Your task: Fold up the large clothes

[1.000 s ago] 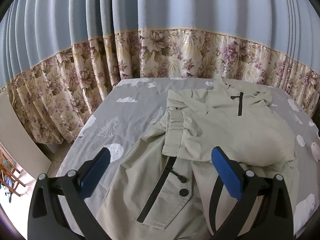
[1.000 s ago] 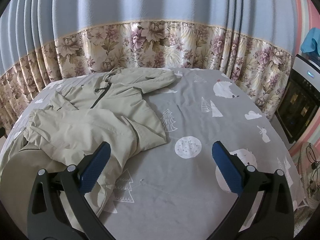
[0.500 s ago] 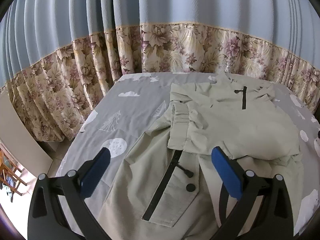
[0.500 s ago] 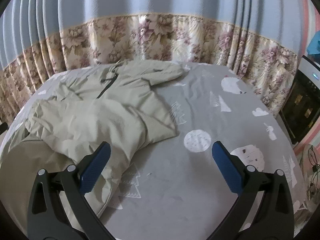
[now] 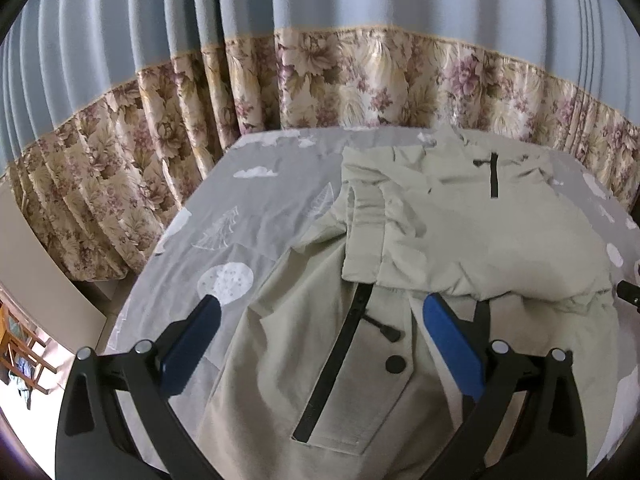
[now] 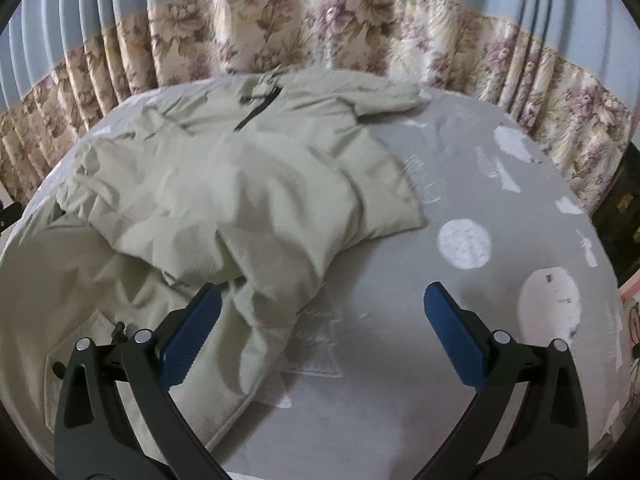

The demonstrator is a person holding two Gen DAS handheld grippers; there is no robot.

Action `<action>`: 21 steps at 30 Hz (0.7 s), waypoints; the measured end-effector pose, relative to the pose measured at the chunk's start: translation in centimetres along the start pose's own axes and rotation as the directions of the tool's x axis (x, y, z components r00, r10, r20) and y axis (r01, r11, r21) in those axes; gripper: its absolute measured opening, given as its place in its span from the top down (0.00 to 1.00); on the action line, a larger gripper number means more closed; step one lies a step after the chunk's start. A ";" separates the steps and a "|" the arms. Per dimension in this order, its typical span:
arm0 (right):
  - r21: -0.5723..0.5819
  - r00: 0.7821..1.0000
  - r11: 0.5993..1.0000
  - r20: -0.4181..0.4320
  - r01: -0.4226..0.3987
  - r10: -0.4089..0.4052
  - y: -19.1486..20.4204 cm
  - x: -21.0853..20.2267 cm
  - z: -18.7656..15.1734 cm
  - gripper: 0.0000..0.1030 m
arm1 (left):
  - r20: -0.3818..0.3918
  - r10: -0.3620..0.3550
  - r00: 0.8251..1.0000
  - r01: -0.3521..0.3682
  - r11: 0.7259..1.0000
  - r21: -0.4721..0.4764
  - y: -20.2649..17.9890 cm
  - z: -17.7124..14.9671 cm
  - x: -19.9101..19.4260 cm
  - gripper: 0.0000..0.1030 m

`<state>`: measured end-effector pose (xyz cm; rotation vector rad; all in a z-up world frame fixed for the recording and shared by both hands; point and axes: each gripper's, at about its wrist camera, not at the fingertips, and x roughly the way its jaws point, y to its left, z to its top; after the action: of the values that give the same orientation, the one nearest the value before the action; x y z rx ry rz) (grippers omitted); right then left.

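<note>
A pale khaki jacket (image 5: 460, 232) with black zips lies spread on a grey printed bed sheet (image 5: 240, 216). One sleeve is folded across its middle. My left gripper (image 5: 320, 332) hovers open above the jacket's near hem and pocket flap, with nothing between its blue pads. In the right wrist view the same jacket (image 6: 224, 184) fills the left half, rumpled. My right gripper (image 6: 320, 332) is open over the jacket's right edge where it meets the bare sheet (image 6: 460, 184), holding nothing.
Blue curtains with a floral lower band (image 5: 360, 84) hang close behind the bed on the far side. A pale board (image 5: 36, 264) stands left of the bed. A dark appliance (image 6: 620, 208) sits off the right edge.
Both grippers have moved forward and lower toward the jacket, which looks larger now. The right wrist view has swung left onto the jacket's edge. The jacket itself has not moved.
</note>
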<state>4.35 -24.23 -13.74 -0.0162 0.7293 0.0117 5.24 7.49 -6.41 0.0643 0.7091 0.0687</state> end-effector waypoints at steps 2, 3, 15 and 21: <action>-0.017 1.000 1.000 -0.017 -0.003 0.003 0.7 0.8 -0.1 0.03 | -0.018 -0.010 1.000 0.011 1.000 0.020 -0.1 -0.1 0.8 0.02; -0.027 1.000 1.000 -0.023 -0.001 0.001 1.0 1.2 -0.1 0.03 | -0.020 -0.011 1.000 0.012 1.000 0.028 -0.2 0.0 1.0 0.02; 0.061 1.000 0.998 -0.017 -0.001 0.002 -4.4 3.1 5.7 0.96 | -0.019 -0.021 1.000 0.023 0.991 0.133 -2.0 3.3 1.5 0.02; 0.063 0.975 0.980 0.106 0.190 -0.196 -11.6 2.7 11.7 0.97 | -0.030 -0.034 0.999 0.037 0.993 0.112 -3.3 4.8 1.9 0.02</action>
<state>14.32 -35.55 -6.71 -0.0363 0.6133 -0.1914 9.95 4.19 -4.33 0.1588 0.7421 -0.0045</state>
